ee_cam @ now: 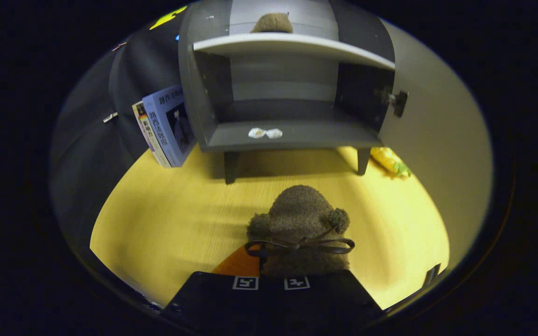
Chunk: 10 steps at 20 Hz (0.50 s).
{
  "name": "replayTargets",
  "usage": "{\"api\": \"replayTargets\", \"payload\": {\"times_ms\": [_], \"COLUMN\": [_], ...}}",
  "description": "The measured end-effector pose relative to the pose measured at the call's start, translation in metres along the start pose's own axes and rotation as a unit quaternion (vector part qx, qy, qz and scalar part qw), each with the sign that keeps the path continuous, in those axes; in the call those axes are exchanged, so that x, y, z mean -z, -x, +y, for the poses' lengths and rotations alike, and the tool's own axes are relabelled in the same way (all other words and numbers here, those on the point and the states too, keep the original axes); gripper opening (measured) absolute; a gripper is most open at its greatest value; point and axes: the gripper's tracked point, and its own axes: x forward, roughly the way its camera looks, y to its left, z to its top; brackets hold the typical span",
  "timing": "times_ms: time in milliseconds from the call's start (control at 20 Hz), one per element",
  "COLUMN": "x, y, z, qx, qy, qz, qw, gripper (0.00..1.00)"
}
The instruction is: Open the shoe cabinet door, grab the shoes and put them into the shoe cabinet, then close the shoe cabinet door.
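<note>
Start at the gripper (271, 280): the fuzzy brown shoe (299, 224) sits right at its front, toe pointing ahead, a dark ribbon bow across it. The fingertips themselves are hidden under the shoe's bulk, so you cannot tell from here whether both fingers press on it or how wide they stand. Judged by how the shoe rides up against the gripper body, you probably have it held, but treat that as a guess.

Ahead, across the yellow wooden table (166, 219), the shoe cabinet (292, 135) stands on short legs. Its door (437, 140) is swung open to the right, latch hardware on its inner edge. The lower compartment is free apart from a small white packet (265, 133) near the front lip. On the shelf above, another brown fuzzy shoe (272, 23) is already in place.

Step in hand, as it looks: carry this shoe into the cabinet.
- Pick your compartment early; the lower one is the open target.
- Lift so the sole clears the front lip.
- Go in straight, centred between the side walls, well off the door edge.
- Set it down beside or behind the packet, not on it.
- Release only once the sole rests flat.

Books (166, 123) lean against the cabinet's left side; a yellow toy (390, 161) lies by the right leg. Keep clear of both.
</note>
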Motion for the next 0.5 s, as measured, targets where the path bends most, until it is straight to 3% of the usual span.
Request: {"api": "replayTargets", "payload": {"times_ms": [500], "x": [-0.180], "y": [0.091], "z": [-0.018], "qx": [0.013], "qy": [-0.032], "qz": [-0.134], "qw": [0.990], "gripper": [0.05]}}
